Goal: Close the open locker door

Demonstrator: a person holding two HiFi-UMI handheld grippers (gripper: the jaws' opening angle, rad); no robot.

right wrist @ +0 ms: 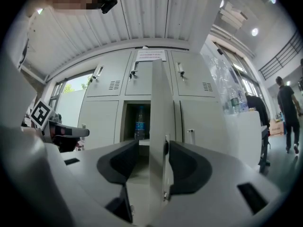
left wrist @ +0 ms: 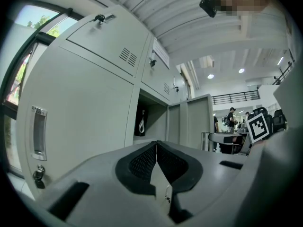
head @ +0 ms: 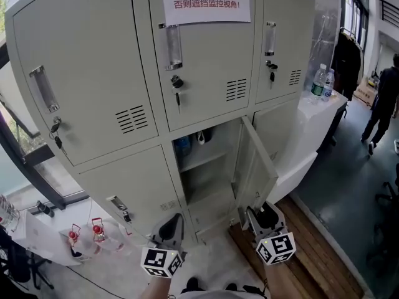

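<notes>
While ajar, door (right wrist: 159, 117) between right jaws.

Your left claw (head: 172, 223) is held low in front of you, pointing forward, with its jaws pressed together and nothing between them. Your right claw (head: 264, 214) sits about level with it on the right, jaws apart, straddling the edge of the open locker door (right wrist: 159, 103).

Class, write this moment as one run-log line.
left gripper: shut, empty | right gripper: open, straddling edge of locker door | locker door: open
</notes>
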